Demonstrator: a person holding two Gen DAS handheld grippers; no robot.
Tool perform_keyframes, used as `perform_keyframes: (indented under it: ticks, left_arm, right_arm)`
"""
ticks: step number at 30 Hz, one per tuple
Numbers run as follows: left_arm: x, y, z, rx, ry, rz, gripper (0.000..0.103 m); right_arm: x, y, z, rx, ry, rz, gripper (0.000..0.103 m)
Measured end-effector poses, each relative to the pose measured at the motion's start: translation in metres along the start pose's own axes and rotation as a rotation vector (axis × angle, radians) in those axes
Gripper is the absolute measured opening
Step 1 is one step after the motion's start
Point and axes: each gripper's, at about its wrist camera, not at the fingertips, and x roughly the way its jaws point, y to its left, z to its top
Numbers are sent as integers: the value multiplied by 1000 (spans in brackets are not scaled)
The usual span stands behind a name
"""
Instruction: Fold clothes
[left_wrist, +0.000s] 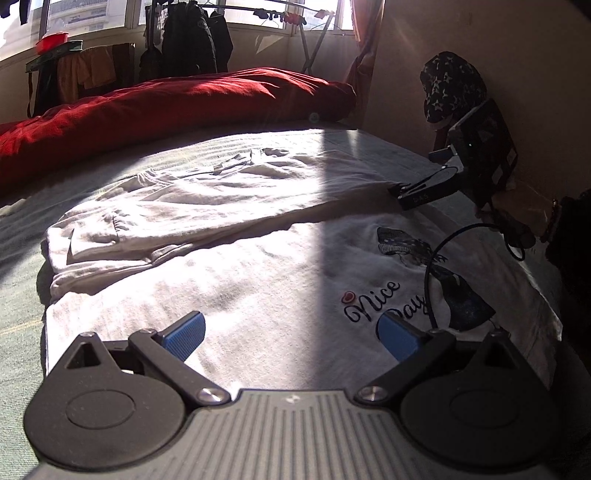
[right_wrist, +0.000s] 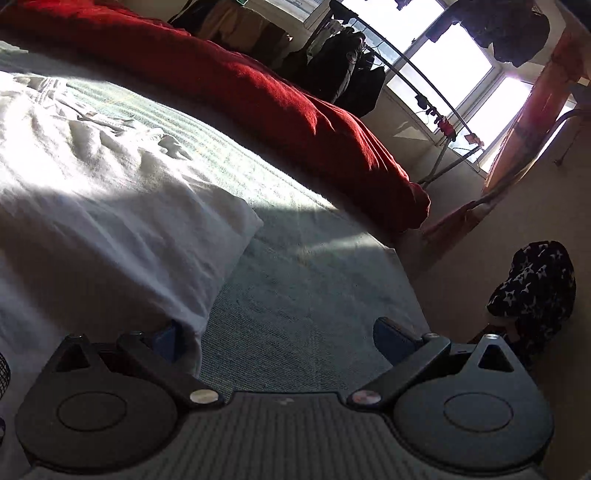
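A white T-shirt (left_wrist: 258, 280) with a "Nice Day" print (left_wrist: 384, 299) lies flat on the bed, and a second layer of white cloth (left_wrist: 207, 199) is folded across its far half. My left gripper (left_wrist: 291, 336) hovers low over the shirt's near hem, open, with nothing between its blue pads. The right gripper (left_wrist: 421, 190) rests at the right end of the folded layer, held by a hand. In the right wrist view that gripper (right_wrist: 279, 339) is open; the shirt's edge (right_wrist: 192, 295) drapes over its left fingertip, and the right fingertip is over bare sheet.
The pale green bed sheet (right_wrist: 295, 280) surrounds the shirt. A red duvet (left_wrist: 166, 99) is bunched along the far side. A drying rack with dark clothes (left_wrist: 192, 37) stands at the windows. A star-patterned cloth (left_wrist: 450, 85) hangs by the right wall. A black cable (left_wrist: 436, 258) loops over the print.
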Motion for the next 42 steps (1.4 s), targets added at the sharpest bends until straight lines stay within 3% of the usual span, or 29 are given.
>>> perform_keyframes:
  ticks: [2, 4, 11, 15, 18, 22, 25, 29, 33, 38, 42]
  left_arm:
    - [0, 1, 0, -2, -1, -2, 100]
    - [0, 1, 0, -3, -3, -3, 100]
    - [3, 0, 0, 0, 4, 3, 100]
    - [1, 2, 0, -7, 0, -1, 100]
    - [0, 2, 0, -10, -1, -3, 100]
    - [2, 5, 1, -16, -1, 2, 100]
    - [2, 5, 1, -19, -3, 3, 100]
    - [3, 6, 0, -19, 1, 9, 100]
    - [5, 8, 0, -25, 7, 14, 100]
    - [5, 14, -1, -44, 8, 15, 100]
    - [4, 19, 0, -66, 2, 23, 100]
  right_arm:
    - [8, -19, -4, 159, 48, 75, 103]
    - [7, -22, -6, 218, 56, 89, 103]
    - [-16, 27, -1, -59, -80, -43, 103]
    - [-9, 15, -1, -12, -62, -91, 103]
    - [2, -16, -8, 171, 29, 34, 103]
    - [-15, -19, -9, 150, 90, 61, 103]
    - [-40, -26, 1, 172, 36, 129, 103]
    - [-52, -32, 34, 290, -52, 376, 103]
    - [-14, -15, 59, 396, -23, 585, 103]
    - [44, -5, 35, 527, 114, 586, 103]
    - [35, -23, 19, 594, 79, 588, 103]
